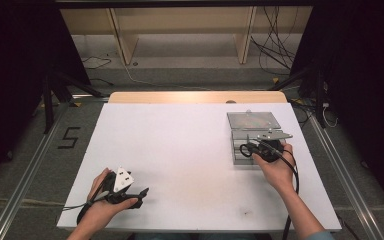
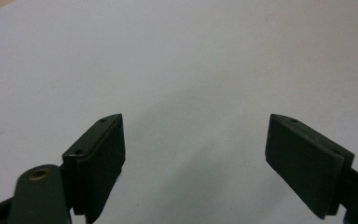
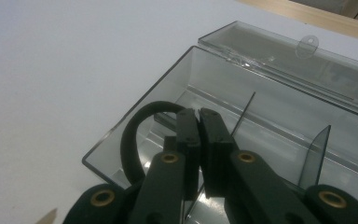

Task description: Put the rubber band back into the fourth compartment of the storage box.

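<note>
- The black loop (image 3: 129, 140), seemingly a band, hangs over the near-left compartment of the open clear box (image 3: 279, 107) at the tabletop's (image 1: 180, 150) right.
- The right gripper (image 3: 199, 122) has its fingers clenched on it.
- Judgement: lower it clear of the dividers before letting go.
- The left gripper (image 2: 193, 154) rests released.

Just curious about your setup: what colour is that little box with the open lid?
The box is clear, smoky-grey plastic, seen best in the right gripper view.
</note>
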